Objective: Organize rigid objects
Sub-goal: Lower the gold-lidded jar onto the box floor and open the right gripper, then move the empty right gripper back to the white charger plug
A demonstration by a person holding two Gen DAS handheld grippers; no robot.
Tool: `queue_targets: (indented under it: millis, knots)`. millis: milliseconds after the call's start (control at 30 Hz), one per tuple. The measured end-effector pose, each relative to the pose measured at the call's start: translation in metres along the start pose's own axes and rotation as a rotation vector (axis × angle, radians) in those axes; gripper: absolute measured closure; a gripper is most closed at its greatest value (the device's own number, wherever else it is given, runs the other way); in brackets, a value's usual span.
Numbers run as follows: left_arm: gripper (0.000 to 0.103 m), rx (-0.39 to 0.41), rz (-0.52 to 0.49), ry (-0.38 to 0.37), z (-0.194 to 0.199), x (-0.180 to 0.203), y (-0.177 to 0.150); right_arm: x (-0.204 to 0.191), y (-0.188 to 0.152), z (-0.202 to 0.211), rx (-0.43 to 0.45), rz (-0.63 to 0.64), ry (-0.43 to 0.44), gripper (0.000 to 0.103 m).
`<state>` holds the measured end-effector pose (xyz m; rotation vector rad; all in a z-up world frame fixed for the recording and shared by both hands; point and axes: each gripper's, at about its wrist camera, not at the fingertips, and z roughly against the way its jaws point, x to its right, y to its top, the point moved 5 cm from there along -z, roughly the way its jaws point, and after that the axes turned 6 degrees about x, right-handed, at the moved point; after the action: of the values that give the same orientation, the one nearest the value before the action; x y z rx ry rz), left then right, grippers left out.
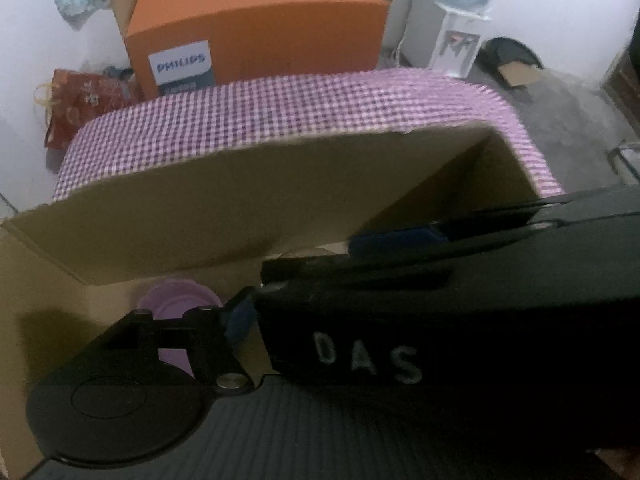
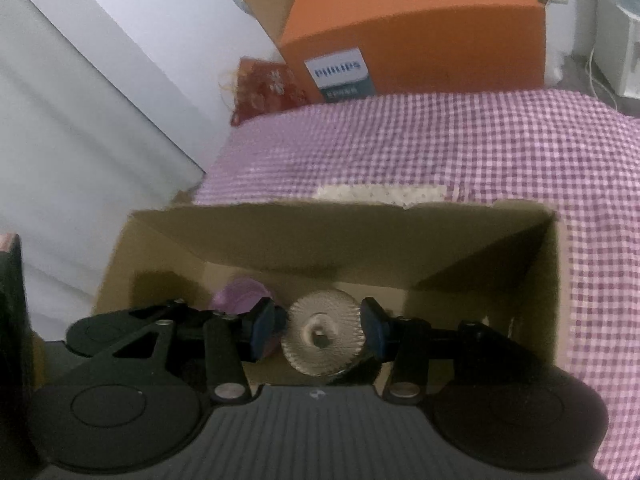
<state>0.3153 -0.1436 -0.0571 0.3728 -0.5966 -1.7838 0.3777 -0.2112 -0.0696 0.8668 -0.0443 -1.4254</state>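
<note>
Left wrist view: we see the left gripper (image 1: 240, 312) over the open cardboard box (image 1: 200, 216) with the purple bowl (image 1: 176, 304) down inside, but the right gripper's body (image 1: 400, 320) blocks one finger, so we cannot tell whether it is open or gripping, and the two tools sit close enough to knock together. Right wrist view: the right gripper (image 2: 320, 326) brackets the ribbed glass dish (image 2: 320, 336) inside the box, pads at or just off its rim; we judge that a weak edge hold could drop it onto the bowl.
</note>
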Motion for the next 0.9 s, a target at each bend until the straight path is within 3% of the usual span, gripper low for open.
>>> queue_targets:
  millis: [167,267,433,533,733,900]
  knots:
    - [0.029,0.058,-0.023,-0.036,0.038,0.010,-0.008,-0.016,-0.007,0.051,0.117,0.008,0.027,0.050]
    - [0.029,0.106,-0.047,-0.049,0.067,0.015,-0.018,-0.026,-0.021,0.093,0.210,0.004,0.057,0.041]
    - [0.013,0.214,-0.101,-0.115,0.123,0.023,-0.044,-0.039,-0.059,0.157,0.321,-0.016,0.116,0.033]
    - [0.010,0.270,-0.128,-0.136,0.153,0.026,-0.068,-0.042,-0.088,0.189,0.375,-0.049,0.135,0.031]
    - [0.005,0.359,-0.163,-0.211,0.200,0.029,-0.126,-0.046,-0.149,0.224,0.431,-0.145,0.184,0.023]
    - [0.005,0.360,-0.190,-0.182,0.202,0.027,-0.176,-0.056,-0.197,0.219,0.394,-0.159,0.160,0.021]
